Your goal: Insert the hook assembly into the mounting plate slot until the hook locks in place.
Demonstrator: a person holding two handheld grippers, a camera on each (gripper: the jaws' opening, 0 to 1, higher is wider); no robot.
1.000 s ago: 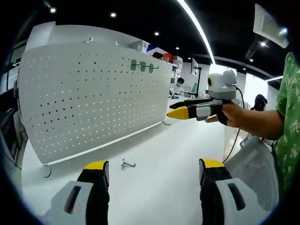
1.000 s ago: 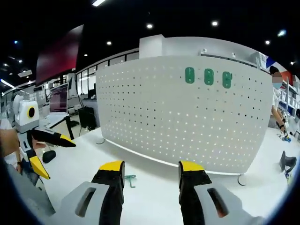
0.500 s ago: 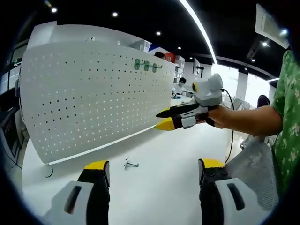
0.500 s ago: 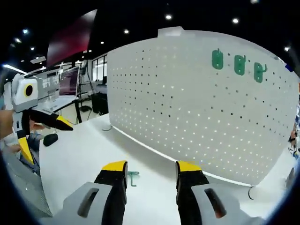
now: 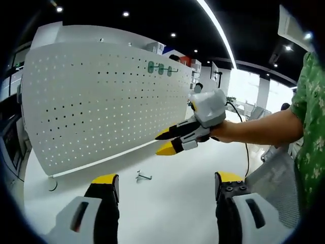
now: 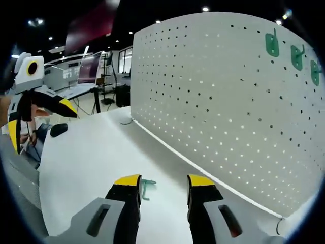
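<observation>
On the white bench [image 5: 167, 203] in the left gripper view, a small hook assembly [image 5: 142, 177] is seen lying loose, at about 11 o'clock from the midpoint of the left tool [image 5: 165, 190] and well apart from its yellow-tipped jaws, which stand wide open with nothing between them. The hook's colour and exact shape are too small to be made out here. A white perforated mounting plate [image 5: 101, 101] is stood upright on the bench behind the hook, and three green hooks [image 5: 160, 68] are hung near its upper edge at 12 o'clock. The right tool [image 5: 165, 142] is held above the bench at 1 o'clock by a person's hand [image 5: 228, 132], its jaws parted and empty, above and to the right of the loose hook. A green patterned sleeve [image 5: 310, 127] is cut off at the 3 o'clock edge.

Across the right gripper view, the hook assembly [image 6: 146, 187] is shown as green and lying flat on the bench [image 6: 86, 168], just ahead of the right tool [image 6: 160, 183], partly hidden behind the left-hand jaw; whether it is touched cannot be told. The jaws are spread open and nothing is gripped. The mounting plate [image 6: 228, 91] rises at 1 o'clock, with the green hooks [image 6: 292, 51] near its top, the last one cut off by the edge. The left tool [image 6: 40, 109] is seen at 9 o'clock, its jaws apart and empty.
</observation>
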